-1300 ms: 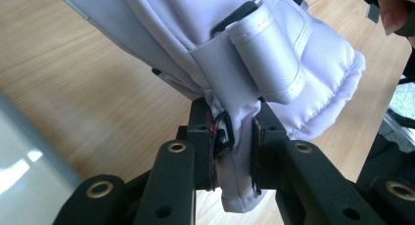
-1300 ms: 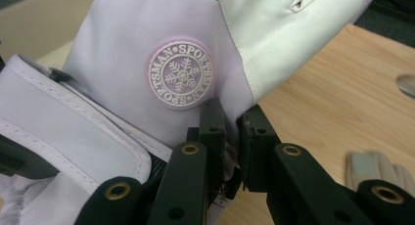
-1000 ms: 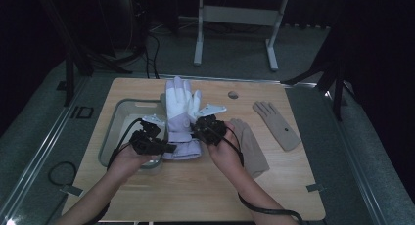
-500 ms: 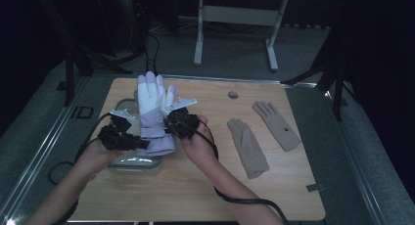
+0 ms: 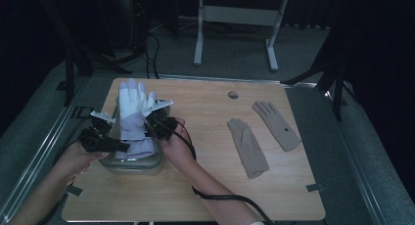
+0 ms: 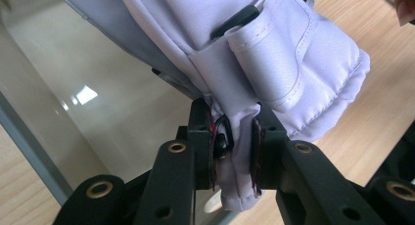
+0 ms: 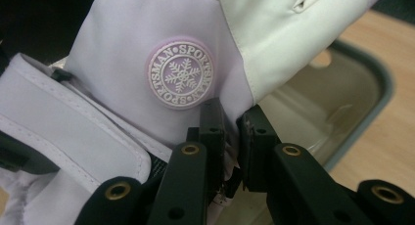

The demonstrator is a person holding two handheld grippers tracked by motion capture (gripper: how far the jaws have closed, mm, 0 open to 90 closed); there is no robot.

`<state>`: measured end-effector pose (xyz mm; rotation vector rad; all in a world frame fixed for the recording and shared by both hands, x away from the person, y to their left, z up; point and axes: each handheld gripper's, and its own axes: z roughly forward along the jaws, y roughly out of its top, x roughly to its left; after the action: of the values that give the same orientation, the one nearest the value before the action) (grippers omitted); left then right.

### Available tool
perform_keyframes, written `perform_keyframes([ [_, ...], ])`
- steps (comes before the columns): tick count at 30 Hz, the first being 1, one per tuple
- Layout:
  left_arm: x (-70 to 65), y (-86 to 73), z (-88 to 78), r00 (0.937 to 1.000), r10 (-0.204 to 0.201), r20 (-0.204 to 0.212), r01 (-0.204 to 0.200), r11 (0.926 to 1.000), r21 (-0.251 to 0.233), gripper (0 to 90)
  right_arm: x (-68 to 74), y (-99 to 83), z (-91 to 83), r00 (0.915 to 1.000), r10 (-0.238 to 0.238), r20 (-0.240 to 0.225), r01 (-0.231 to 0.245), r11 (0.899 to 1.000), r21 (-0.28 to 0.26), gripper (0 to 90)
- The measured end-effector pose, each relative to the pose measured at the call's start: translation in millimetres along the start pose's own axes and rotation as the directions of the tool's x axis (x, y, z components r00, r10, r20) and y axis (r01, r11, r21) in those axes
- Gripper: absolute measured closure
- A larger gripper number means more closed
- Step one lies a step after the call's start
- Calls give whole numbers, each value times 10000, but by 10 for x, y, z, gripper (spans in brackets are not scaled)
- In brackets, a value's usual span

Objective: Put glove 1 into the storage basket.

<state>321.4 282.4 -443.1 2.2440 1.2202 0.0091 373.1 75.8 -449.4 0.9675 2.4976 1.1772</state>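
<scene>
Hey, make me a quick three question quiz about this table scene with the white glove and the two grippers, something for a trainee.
1. True or false: both the left gripper and the right gripper are shut on the white glove.
2. What sits right under the white glove? A) a clear container B) a cardboard box C) a plate
3. How many tan gloves lie flat on the wooden table?

Key
1. True; each pair of jaws pinches the cuff fabric.
2. A, the clear container at the table's left.
3. Two: the nearer tan glove and the farther tan glove.
</scene>
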Motion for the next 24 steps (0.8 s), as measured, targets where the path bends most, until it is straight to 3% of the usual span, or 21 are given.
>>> perform_keyframes([
  [6, 100, -58, 184, 9988, -436, 223, 424, 9977, 523, 749, -49, -105, 216, 9991, 357, -227, -339, 9966, 749, 818],
  [14, 114, -76, 290, 9972, -676, 309, 643, 9930, 987, 733, -81, -161, 302, 9970, 661, -394, -599, 9880, 1423, 819],
  [19, 154, -119, 367, 9926, -1012, 675, 916, 9869, 1331, 695, -76, -217, 389, 9962, 695, -523, -575, 9776, 2026, 818],
  [22, 153, -117, 387, 9924, -1080, 587, 991, 9854, 1386, 661, -97, -248, 445, 9946, 877, -561, -725, 9704, 2305, 815],
  [24, 119, -105, 414, 9957, -896, 251, 848, 9849, 1507, 621, -106, -249, 458, 9945, 910, -513, -762, 9677, 2405, 812],
])
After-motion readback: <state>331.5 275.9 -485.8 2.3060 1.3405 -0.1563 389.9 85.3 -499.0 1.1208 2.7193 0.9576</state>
